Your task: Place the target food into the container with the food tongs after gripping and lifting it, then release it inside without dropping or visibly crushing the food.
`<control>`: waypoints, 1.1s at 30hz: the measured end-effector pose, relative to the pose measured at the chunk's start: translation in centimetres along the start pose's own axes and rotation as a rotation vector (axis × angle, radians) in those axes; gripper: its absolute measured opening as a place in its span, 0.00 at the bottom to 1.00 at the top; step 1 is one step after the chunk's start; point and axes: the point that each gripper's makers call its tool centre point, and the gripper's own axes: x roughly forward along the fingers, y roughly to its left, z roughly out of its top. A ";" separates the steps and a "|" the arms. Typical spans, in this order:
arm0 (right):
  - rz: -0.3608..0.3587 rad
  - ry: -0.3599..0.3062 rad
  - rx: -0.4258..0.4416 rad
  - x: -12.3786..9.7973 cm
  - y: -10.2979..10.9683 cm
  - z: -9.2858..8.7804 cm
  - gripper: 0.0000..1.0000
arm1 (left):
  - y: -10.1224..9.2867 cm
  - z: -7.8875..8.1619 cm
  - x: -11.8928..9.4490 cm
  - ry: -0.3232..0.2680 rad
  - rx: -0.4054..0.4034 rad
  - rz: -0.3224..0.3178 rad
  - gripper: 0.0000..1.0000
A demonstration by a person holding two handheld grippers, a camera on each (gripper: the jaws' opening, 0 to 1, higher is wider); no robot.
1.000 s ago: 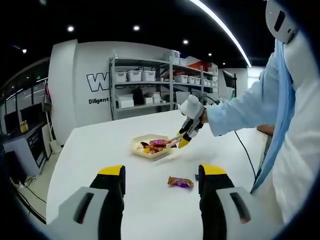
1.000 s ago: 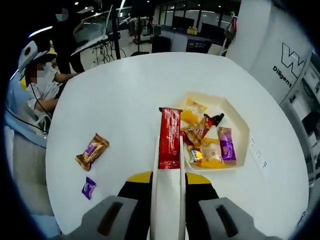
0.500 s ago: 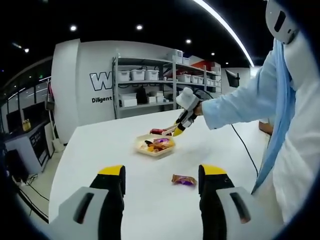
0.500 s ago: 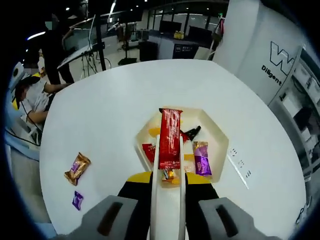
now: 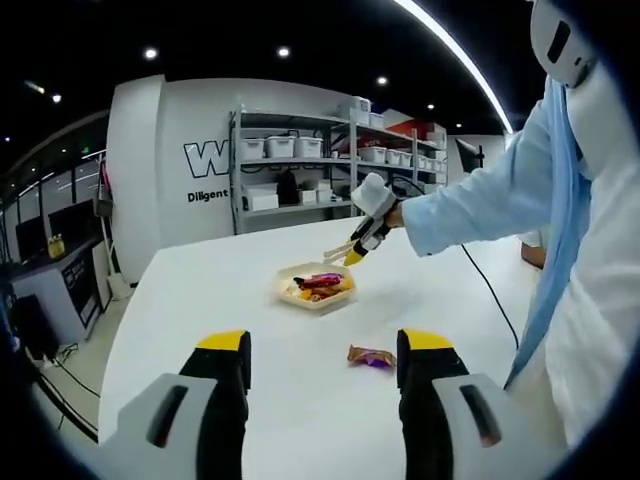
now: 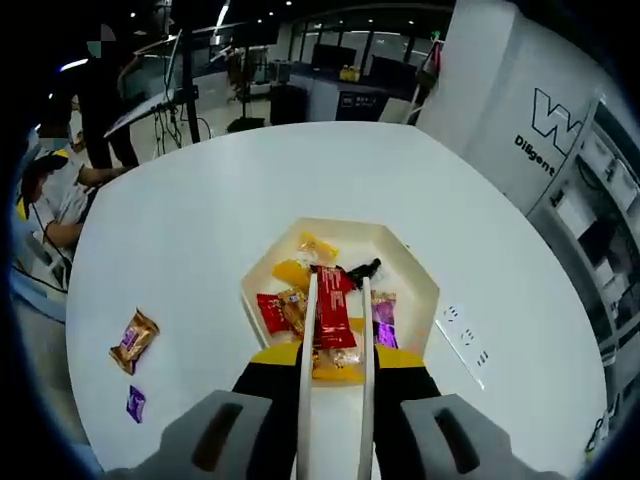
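The red snack bar (image 6: 335, 310) has been dropped into the tray (image 6: 415, 285) at twelve o'clock, freed from the parted food tongs (image 6: 337, 330) pinched loosely by the right gripper (image 6: 337, 362); the left gripper (image 5: 322, 360) is held wide, empty.

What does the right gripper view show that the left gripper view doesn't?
Right gripper view: a top-down look into the tray, where the red bar lies among snacks between the parted tongs, plus a small purple candy. Left gripper view: the left claw open and empty, the shelves, and a sleeve carrying the right claw. Both: tray, tongs, the gold-wrapped candy on the white table.
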 end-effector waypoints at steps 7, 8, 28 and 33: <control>0.020 -0.010 -0.016 -0.5 1.8 -0.3 0.18 | -0.4 0.2 0.7 -0.003 0.007 -0.016 0.57; 0.023 -0.015 -0.020 -0.6 2.1 -0.4 0.18 | -0.5 0.3 0.7 -0.004 0.009 -0.018 0.57; 0.103 -0.066 -0.073 -2.5 10.0 -2.7 0.18 | -1.8 0.5 0.8 -0.021 0.020 -0.056 0.56; 0.139 -0.063 -0.080 -3.0 13.4 -2.9 0.18 | -2.1 0.5 0.5 -0.025 0.023 -0.061 0.56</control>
